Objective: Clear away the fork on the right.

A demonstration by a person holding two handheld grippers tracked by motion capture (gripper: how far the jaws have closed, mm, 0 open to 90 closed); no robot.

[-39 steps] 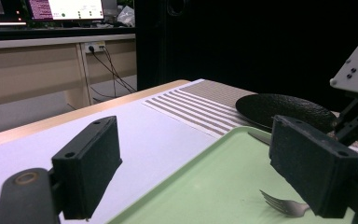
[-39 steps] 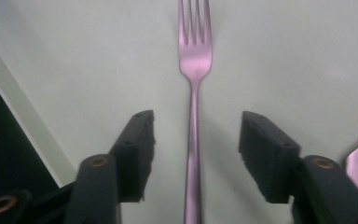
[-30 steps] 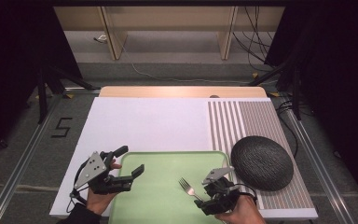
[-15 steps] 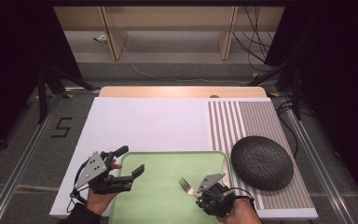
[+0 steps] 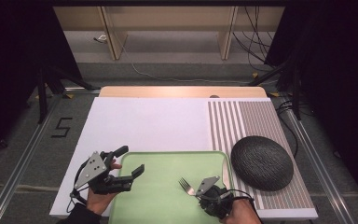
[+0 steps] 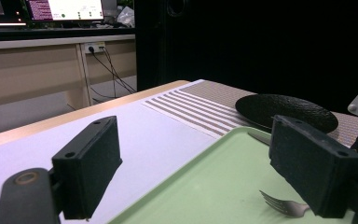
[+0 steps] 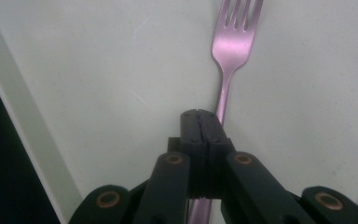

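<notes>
Our right gripper [image 5: 204, 190] had its jaws pressed together, having just been closing, while our left gripper [image 5: 133, 163] held its jaws spread wide with nothing between them. In the high view we saw the green tray [image 5: 168, 161] at the near edge of the white table [image 5: 144, 121], and we take that tray as our landmark. The fork [image 5: 186, 186] lay inside the tray, toward its right near corner, tines pointing away from us and slightly left; our right gripper sat over its handle. Our left gripper hung over the tray's left rim. The dark round plate [image 5: 262, 162] lay just beside the tray's right rim, on the striped mat [image 5: 247, 119]. In the left gripper view, the two black pads [image 6: 87, 165] stood well apart above the tray [image 6: 205, 182], with the fork's tines [image 6: 279, 204] showing by the right-hand pad and the plate [image 6: 284, 108] beyond the tray's far rim on the striped mat [image 6: 191, 105]. In the right gripper view, the jaws of our right gripper [image 7: 199, 122] met tip to tip on the tray floor [image 7: 98, 70]; the fork [image 7: 230, 51] ran just along their right side, its handle passing beneath them, and we could not tell whether the pads actually pinched it.
</notes>
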